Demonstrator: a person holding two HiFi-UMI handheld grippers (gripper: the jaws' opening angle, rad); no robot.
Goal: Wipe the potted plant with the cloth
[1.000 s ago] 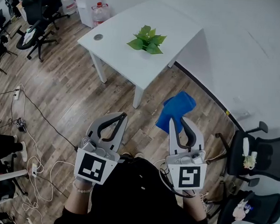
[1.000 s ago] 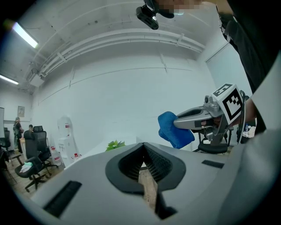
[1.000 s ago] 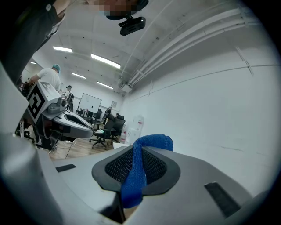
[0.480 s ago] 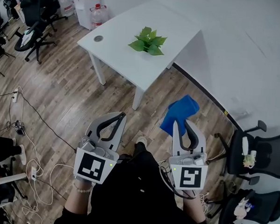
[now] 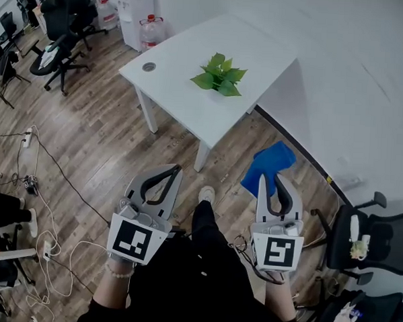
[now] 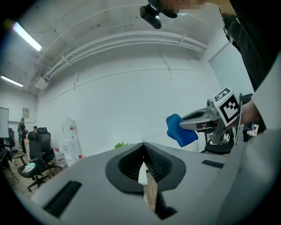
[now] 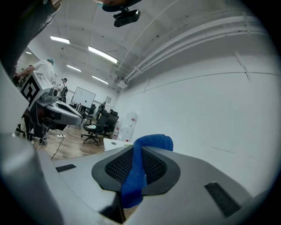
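Note:
A small green potted plant stands on the white table ahead of me. My right gripper is shut on a blue cloth, which bunches out past its tips; the same cloth is pinched between the jaws in the right gripper view. At the left, my left gripper is shut with nothing in it. In the left gripper view its closed tips point toward the table, and the plant's leaves just peek over them. Both grippers hang above the wooden floor, well short of the table.
Office chairs and a water bottle stand beyond the table at the far left. Cables trail over the floor at the left. Two more chairs sit at the right by the white wall. My leg and shoe show between the grippers.
Both grippers have drifted toward the table, the right one shifting rightward with the cloth. My foot has stepped forward into view between them. The table and plant sit slightly farther right in the head view.

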